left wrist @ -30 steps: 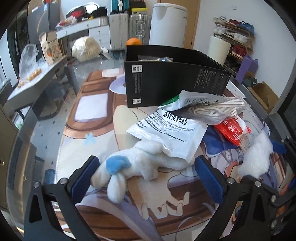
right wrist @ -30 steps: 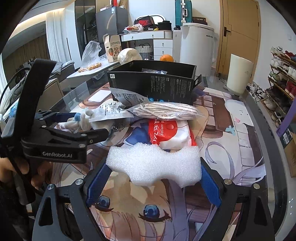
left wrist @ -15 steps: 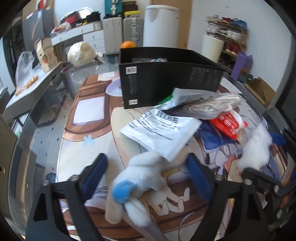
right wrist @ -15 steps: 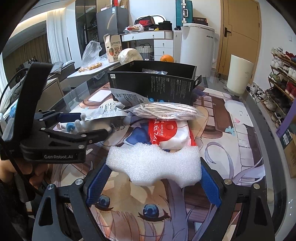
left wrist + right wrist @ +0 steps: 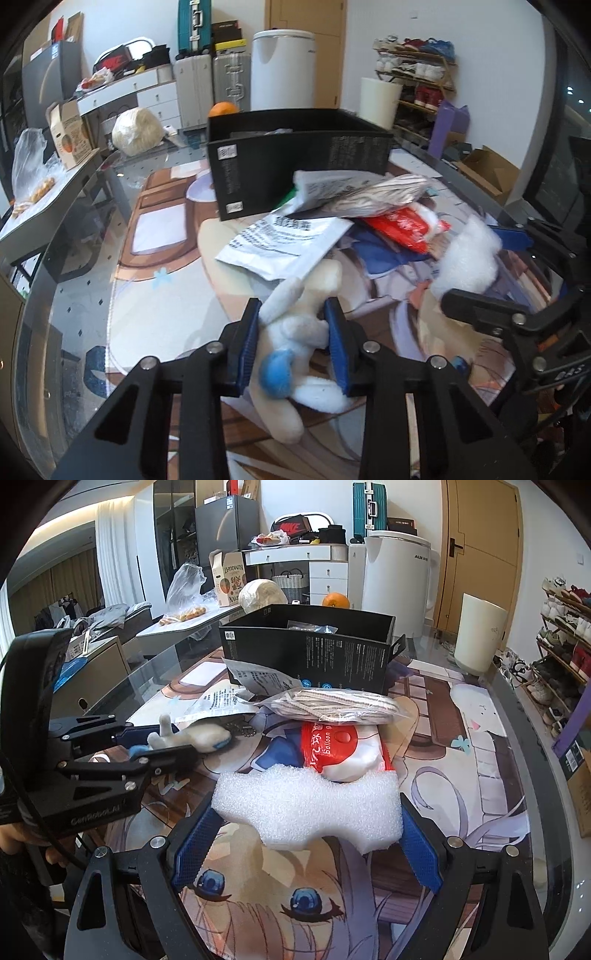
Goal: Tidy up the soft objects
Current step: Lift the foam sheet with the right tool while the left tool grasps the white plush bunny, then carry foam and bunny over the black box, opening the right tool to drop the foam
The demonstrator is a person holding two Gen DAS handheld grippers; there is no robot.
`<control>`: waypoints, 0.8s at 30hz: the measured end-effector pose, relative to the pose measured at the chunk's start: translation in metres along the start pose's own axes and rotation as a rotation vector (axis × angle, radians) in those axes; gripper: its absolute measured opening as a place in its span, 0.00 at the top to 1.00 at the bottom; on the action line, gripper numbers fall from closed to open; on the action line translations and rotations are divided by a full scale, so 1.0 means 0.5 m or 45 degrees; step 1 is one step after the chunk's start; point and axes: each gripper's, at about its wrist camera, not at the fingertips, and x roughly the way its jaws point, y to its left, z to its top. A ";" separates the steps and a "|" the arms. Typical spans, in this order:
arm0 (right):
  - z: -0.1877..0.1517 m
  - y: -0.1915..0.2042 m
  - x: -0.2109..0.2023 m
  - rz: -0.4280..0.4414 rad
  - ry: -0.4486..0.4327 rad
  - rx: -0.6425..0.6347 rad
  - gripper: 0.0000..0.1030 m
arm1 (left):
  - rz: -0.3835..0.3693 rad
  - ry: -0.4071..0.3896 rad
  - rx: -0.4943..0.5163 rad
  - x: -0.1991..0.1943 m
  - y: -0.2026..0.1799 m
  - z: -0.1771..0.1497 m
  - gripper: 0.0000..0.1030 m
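Observation:
A white plush toy (image 5: 291, 332) with blue patches sits between the pads of my left gripper (image 5: 293, 308); the jaws are closing and the pads press its body. In the right wrist view the plush toy (image 5: 199, 736) sticks out of that left gripper (image 5: 166, 744), low over the mat. My right gripper (image 5: 308, 819) stands wide, both pads against the ends of a white foam block (image 5: 306, 797), held just above the mat. The open black box (image 5: 303, 173) stands behind a pile of bags: a white printed pouch (image 5: 284, 243), a striped cloth bag (image 5: 332, 705) and a red-and-white bag (image 5: 340, 753).
A printed cartoon mat (image 5: 461, 775) covers the glass table, whose rim (image 5: 517, 716) curves along the right. An orange (image 5: 335, 600) lies behind the box. A grey side table (image 5: 44, 192) stands to the left, a white bin (image 5: 476, 638) and a shoe rack (image 5: 561, 627) to the right.
My left jaws have come together from wide apart onto the plush toy, which has slid out from under the white pouch. My right gripper and the foam block have not moved.

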 end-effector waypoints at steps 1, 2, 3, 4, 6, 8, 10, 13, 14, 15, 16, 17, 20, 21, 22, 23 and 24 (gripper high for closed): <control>0.000 0.001 -0.002 -0.001 -0.005 -0.002 0.12 | -0.008 -0.008 0.000 -0.005 -0.003 0.002 0.68; 0.001 0.001 -0.004 -0.002 -0.009 -0.002 0.12 | -0.024 -0.021 0.000 -0.010 -0.006 0.004 0.68; 0.001 0.002 -0.005 -0.002 -0.014 -0.003 0.12 | -0.037 -0.030 -0.003 -0.014 -0.007 0.005 0.68; 0.002 0.002 -0.009 -0.002 -0.025 -0.004 0.12 | -0.045 -0.040 -0.005 -0.020 -0.009 0.008 0.68; 0.005 0.001 -0.014 -0.004 -0.043 -0.003 0.12 | -0.049 -0.065 -0.004 -0.028 -0.012 0.011 0.68; 0.008 0.000 -0.021 -0.004 -0.060 0.000 0.12 | -0.066 -0.082 -0.017 -0.037 -0.011 0.014 0.68; 0.013 -0.002 -0.026 -0.007 -0.078 0.001 0.12 | -0.078 -0.109 -0.022 -0.045 -0.010 0.017 0.68; 0.018 -0.006 -0.036 -0.007 -0.106 0.003 0.12 | -0.087 -0.148 -0.028 -0.058 -0.010 0.024 0.68; 0.021 -0.006 -0.039 -0.006 -0.111 0.004 0.12 | -0.093 -0.154 -0.033 -0.061 -0.009 0.027 0.68; 0.023 -0.008 -0.041 -0.005 -0.117 0.005 0.12 | -0.100 -0.162 -0.035 -0.065 -0.009 0.030 0.68; 0.026 -0.010 -0.043 -0.005 -0.122 0.006 0.12 | -0.099 -0.176 -0.035 -0.070 -0.009 0.033 0.68; 0.028 -0.012 -0.045 -0.005 -0.128 0.003 0.12 | -0.098 -0.184 -0.034 -0.073 -0.008 0.036 0.68; 0.038 -0.016 -0.055 -0.009 -0.153 -0.003 0.12 | -0.094 -0.214 -0.047 -0.081 -0.005 0.046 0.68; 0.043 -0.018 -0.058 -0.008 -0.163 -0.002 0.12 | -0.093 -0.221 -0.053 -0.082 -0.004 0.051 0.68; 0.048 -0.019 -0.061 -0.006 -0.173 -0.003 0.12 | -0.088 -0.226 -0.058 -0.082 -0.002 0.057 0.68; 0.052 -0.020 -0.062 -0.005 -0.181 -0.005 0.12 | -0.081 -0.236 -0.058 -0.084 -0.002 0.062 0.68; 0.057 -0.021 -0.064 -0.003 -0.191 -0.008 0.12 | -0.077 -0.248 -0.057 -0.086 -0.001 0.066 0.68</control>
